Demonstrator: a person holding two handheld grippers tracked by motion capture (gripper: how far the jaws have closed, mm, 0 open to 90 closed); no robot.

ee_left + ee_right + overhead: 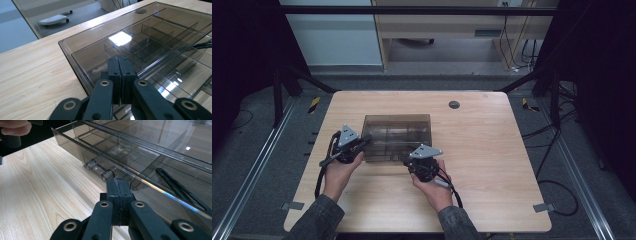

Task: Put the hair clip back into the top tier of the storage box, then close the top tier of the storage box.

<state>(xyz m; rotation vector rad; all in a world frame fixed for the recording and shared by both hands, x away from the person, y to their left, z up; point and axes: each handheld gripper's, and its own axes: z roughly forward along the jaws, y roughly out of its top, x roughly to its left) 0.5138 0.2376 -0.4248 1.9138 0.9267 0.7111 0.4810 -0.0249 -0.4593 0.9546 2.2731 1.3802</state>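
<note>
Sitting mid-table, toward near-left: smoky translucent plastic organizer box (397,137), flat lid on, inner dividers forming many compartments, clear cylindrical handle (100,169) on near wall. Left gripper (121,65) jaws pressed together, tips over box's left edge. Right gripper (118,187) jaws pressed together, empty, just beside handle. Wooden table (482,165) pale.

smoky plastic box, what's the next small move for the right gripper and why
Probably nudge the right gripper forward to the drawer handle of the smoky plastic box: its fingers are shut, just short of the handle, and the drawer looks closed or barely open.
</note>
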